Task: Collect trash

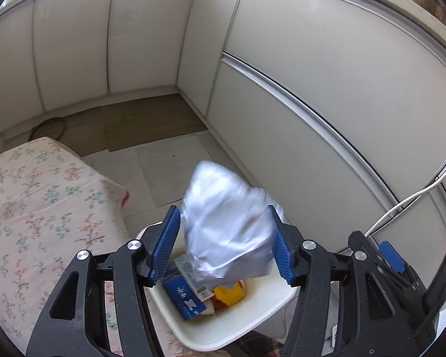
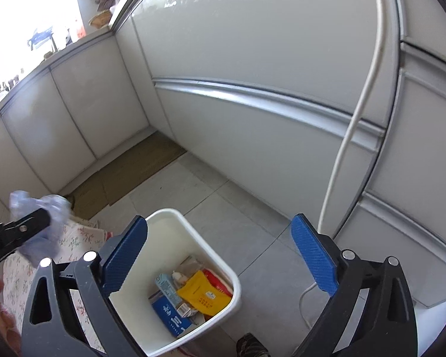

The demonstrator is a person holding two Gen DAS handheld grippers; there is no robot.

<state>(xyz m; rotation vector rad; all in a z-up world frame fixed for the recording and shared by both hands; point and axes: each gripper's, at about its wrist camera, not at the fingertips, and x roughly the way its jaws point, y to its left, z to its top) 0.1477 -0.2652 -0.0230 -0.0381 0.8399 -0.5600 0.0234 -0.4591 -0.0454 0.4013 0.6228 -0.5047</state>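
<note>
Item: crumpled plastic bag (image 1: 226, 223), light, soft, slippery, crushable; gripped mid-bulk between left gripper (image 1: 223, 244) pads, above white waste bin (image 1: 223, 331) beside floral table. Right gripper (image 2: 220, 255) spread wide, empty.

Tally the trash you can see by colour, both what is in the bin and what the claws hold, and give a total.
Silvery-white bag, between the left claw's fingers over the bin: 1
Blue box: 1
Light blue carton: 1
Yellow packet: 1
Red packet: 1
Total: 5, though smaller scraps in the bin are too jumbled to count.
</note>
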